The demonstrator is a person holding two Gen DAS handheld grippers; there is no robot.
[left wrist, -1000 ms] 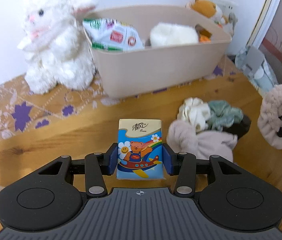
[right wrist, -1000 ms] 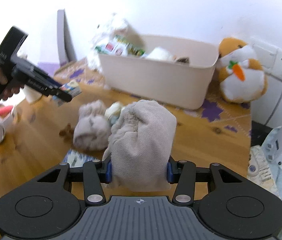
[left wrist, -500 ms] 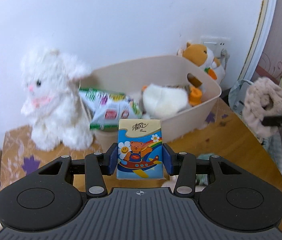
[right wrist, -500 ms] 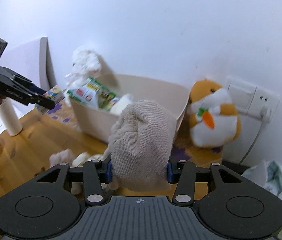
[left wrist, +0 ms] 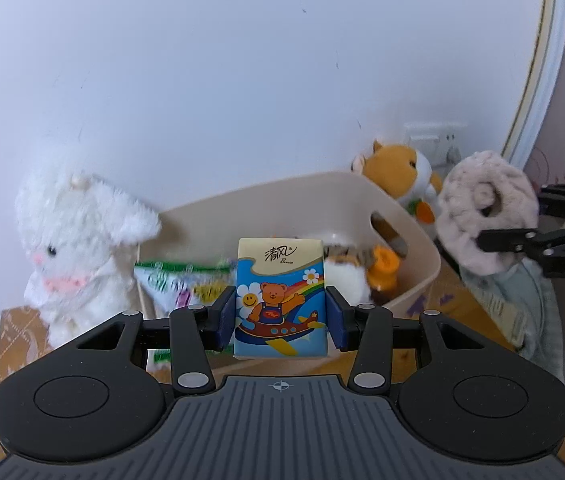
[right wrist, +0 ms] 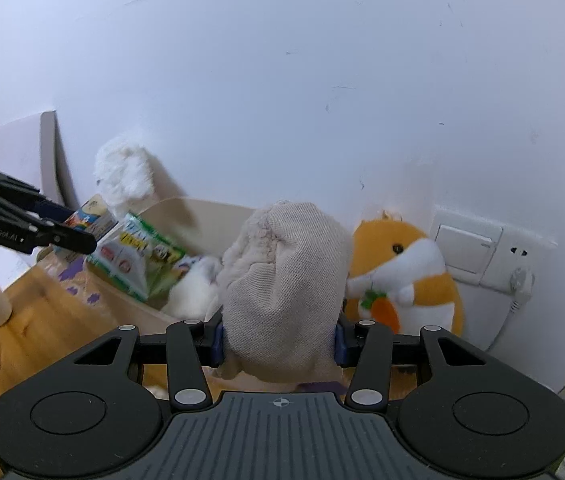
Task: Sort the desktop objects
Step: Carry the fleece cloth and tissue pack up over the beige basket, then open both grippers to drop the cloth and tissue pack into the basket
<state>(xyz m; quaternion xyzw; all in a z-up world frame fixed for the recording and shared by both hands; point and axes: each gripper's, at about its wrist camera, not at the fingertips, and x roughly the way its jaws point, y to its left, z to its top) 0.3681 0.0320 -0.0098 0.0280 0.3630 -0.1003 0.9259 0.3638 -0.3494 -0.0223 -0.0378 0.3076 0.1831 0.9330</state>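
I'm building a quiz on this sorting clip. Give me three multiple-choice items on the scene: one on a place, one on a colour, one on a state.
1. Where is the green snack packet?
A. in the beige bin
B. on the floor
C. on the wall socket

2. What colours is the hamster plush?
A. blue and black
B. orange and white
C. all green

3. How is the left tool?
A. open, empty
B. shut on the tissue pack
C. shut on a cup

Key: A, the green snack packet lies inside the beige bin; B, the hamster plush shows it; B, the left tool pads press the tissue pack.

Left tongs [left wrist: 280, 316] grip tissue pack [left wrist: 280, 296] before beige bin [left wrist: 414, 240].
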